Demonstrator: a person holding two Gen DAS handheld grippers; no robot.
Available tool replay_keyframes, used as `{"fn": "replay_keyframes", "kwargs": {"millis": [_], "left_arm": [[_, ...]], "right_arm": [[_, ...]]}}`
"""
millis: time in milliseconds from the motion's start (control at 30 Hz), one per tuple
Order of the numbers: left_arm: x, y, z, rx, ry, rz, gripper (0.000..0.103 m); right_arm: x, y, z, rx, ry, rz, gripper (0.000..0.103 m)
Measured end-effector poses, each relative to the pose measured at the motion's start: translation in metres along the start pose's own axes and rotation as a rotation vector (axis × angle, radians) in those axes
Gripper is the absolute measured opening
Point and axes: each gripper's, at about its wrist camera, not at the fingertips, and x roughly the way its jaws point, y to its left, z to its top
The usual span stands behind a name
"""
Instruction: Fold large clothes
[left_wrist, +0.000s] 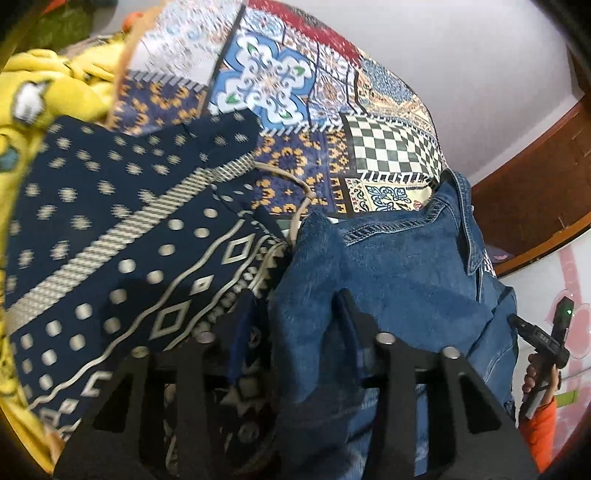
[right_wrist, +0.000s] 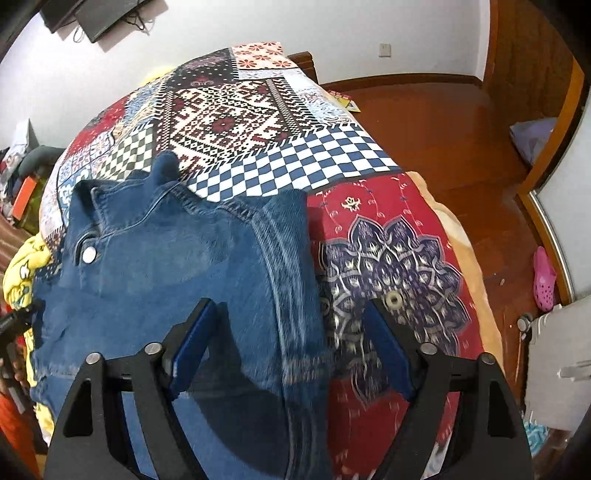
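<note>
Left tool (left_wrist: 295, 317) clamped on the denim jacket (right_wrist: 166, 266) near the bed's (right_wrist: 369, 206) edge, right tool (right_wrist: 291, 343) spread apart above it.

Left wrist: close, looking forward along its fingers over the denim jacket (left_wrist: 399, 258) | Right wrist: close above, facing down the patchwork bedspread (right_wrist: 258, 122) toward the far wall | Shared: jacket, bedspread

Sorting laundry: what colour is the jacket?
Blue denim jacket, clearest in the right wrist view.
</note>
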Motion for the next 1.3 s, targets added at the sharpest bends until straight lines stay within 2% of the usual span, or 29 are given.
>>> {"fn": "replay_keyframes", "kwargs": {"millis": [33,67,100,167,267,333,533,633,833,933,1067,1200,1300], "left_arm": [[0.004,-0.001,0.0,-0.002,0.007,-0.014,0.025],[0.006,-0.001,0.0,-0.002,0.01,-0.013,0.021],[0.007,-0.003,0.0,0.003,0.001,0.003,0.017],[0.002,-0.007,-0.001,0.002,-0.017,0.0,0.011],[-0.015,-0.012,0.001,-0.008,-0.059,0.015,0.008],[-0.03,-0.015,0.005,0.003,-0.086,0.022,0.008],[-0.057,-0.032,0.016,0.094,-0.144,0.119,0.008],[-0.046,-0.03,0.02,0.101,-0.127,0.155,0.008],[-0.015,-0.02,0.015,0.121,-0.074,0.211,0.011],[-0.006,-0.018,0.009,0.138,-0.06,0.237,0.014],[-0.015,-0.022,-0.001,0.175,-0.075,0.261,0.014],[-0.034,-0.039,-0.012,0.258,-0.075,0.316,0.014],[-0.057,-0.053,-0.022,0.307,-0.097,0.314,0.014]], "right_arm": [[0.003,0.0,0.003,0.003,0.003,0.01,0.065],[0.004,-0.001,0.004,0.007,0.003,0.019,0.055],[0.006,0.0,0.007,0.013,0.0,0.033,0.049],[0.009,0.002,0.008,0.029,-0.011,0.034,0.028],[0.01,0.008,0.01,0.051,-0.032,0.004,0.018],[0.005,0.012,0.014,0.044,-0.049,-0.002,0.016],[-0.014,0.03,0.027,-0.037,-0.103,-0.01,0.015],[-0.01,0.037,0.032,-0.06,-0.118,-0.035,0.015],[0.02,0.035,0.027,-0.093,-0.072,-0.101,0.015],[0.023,0.032,0.022,-0.102,-0.065,-0.105,0.017],[0.014,0.032,0.017,-0.114,-0.071,-0.101,0.019],[-0.004,0.042,0.011,-0.16,-0.077,-0.133,0.021],[-0.023,0.052,0.003,-0.221,-0.104,-0.161,0.024]]}}
